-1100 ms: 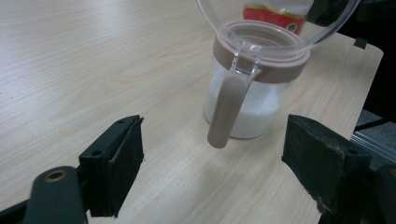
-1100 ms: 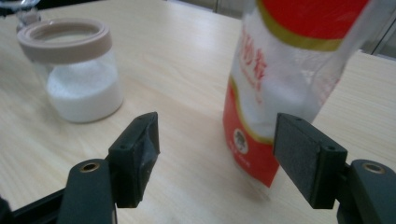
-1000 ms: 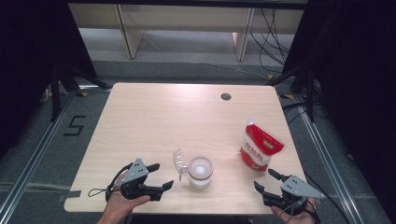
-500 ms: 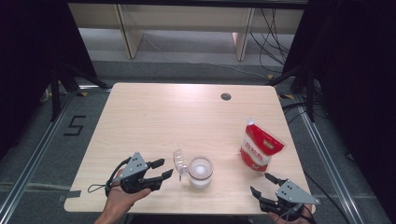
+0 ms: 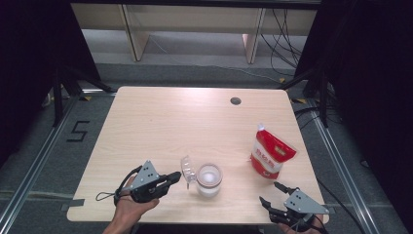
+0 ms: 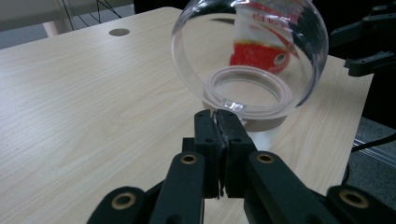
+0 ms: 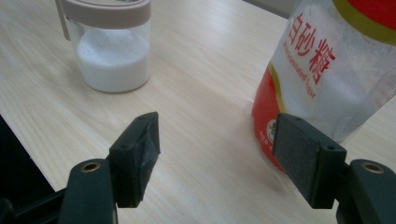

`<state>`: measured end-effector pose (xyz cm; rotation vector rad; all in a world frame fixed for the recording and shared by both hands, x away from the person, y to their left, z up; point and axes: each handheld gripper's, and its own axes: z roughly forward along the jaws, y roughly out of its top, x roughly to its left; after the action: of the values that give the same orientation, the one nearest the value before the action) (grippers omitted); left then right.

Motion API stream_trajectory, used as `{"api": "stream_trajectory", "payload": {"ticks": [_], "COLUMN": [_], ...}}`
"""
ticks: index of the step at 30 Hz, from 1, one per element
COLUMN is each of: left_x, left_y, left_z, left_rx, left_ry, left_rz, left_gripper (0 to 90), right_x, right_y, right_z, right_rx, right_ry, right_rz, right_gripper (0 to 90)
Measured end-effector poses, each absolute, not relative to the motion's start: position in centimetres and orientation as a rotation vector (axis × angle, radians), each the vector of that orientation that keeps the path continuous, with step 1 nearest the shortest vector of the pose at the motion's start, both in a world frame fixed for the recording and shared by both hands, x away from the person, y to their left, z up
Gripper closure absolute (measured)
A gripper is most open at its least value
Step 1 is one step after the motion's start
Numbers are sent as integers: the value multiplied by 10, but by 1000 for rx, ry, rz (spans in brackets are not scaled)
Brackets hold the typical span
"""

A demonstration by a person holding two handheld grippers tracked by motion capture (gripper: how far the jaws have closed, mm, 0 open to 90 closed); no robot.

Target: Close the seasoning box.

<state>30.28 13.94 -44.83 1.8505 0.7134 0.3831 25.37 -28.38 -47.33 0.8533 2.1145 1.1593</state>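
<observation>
the jar [image 5: 209,180] sits low and centre in the high view, white grains at its bottom, its clear lid [image 5: 187,168] flipped up on its left side. in the left gripper view the lid's dome warps what lies behind it, so the red and white bag [image 5: 271,155] reads as a smeared patch through it, and the jar's body is mostly hidden behind the fingers. the left gripper [image 5: 174,177] lies nearly level just left of the jar, pointing right, the hand behind it cut off at the bottom edge; its fingers have just been closing and now meet flat together, tips right at the small tab on the lid's rim, though whether they pinch it is hard to make out. the right gripper [image 5: 272,193] hovers at the lower right corner of the surface [image 5: 170,122], pointing up-left, fingers spread with nothing between them; its hand is barely in frame.
</observation>
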Motion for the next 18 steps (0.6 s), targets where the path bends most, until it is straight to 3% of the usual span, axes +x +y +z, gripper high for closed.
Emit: {"api": "stream_trajectory", "payload": {"ticks": [18], "left_x": [301], "left_y": [129], "left_z": [-441], "left_rx": [1843], "left_ry": [671], "left_rz": [393], "left_gripper": [884], "right_x": [253], "right_y": [-280], "right_z": [-472], "right_rx": [824], "right_ry": [2126], "right_rz": [1144], "right_gripper": [331]}}
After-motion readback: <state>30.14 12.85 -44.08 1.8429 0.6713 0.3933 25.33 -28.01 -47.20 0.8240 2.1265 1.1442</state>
